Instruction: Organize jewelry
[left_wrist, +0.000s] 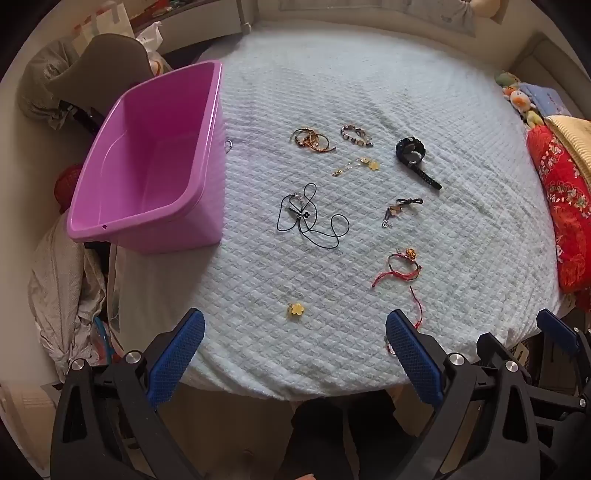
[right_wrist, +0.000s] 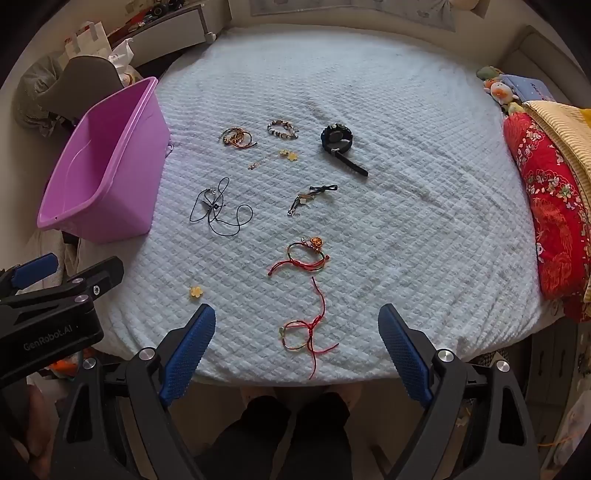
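So: both grippers empty and wide open above the near edge of the bed (right_wrist: 369, 92), nothing picked yet, purple bin (left_wrist: 147, 158) empty.
Left gripper (left_wrist: 295, 354) and right gripper (right_wrist: 297, 343) hang spread, pointing steeply down. All jewelry lies loose on the blanket, well apart from the bin at the left edge: black watch (right_wrist: 338, 142), black cord necklace (right_wrist: 218, 208), bangles (right_wrist: 238, 137), beaded bracelet (right_wrist: 282, 129), red bracelet with charm (right_wrist: 306, 254), red string bracelet (right_wrist: 306, 332), yellow flower charm (left_wrist: 294, 309). My call: start with the nearest piece, the red string bracelet for the right, the flower charm for the left. Come straight down, pinch the knot or charm, not the blanket loops. Thin cords may snag or drag neighbours, so lift slowly.
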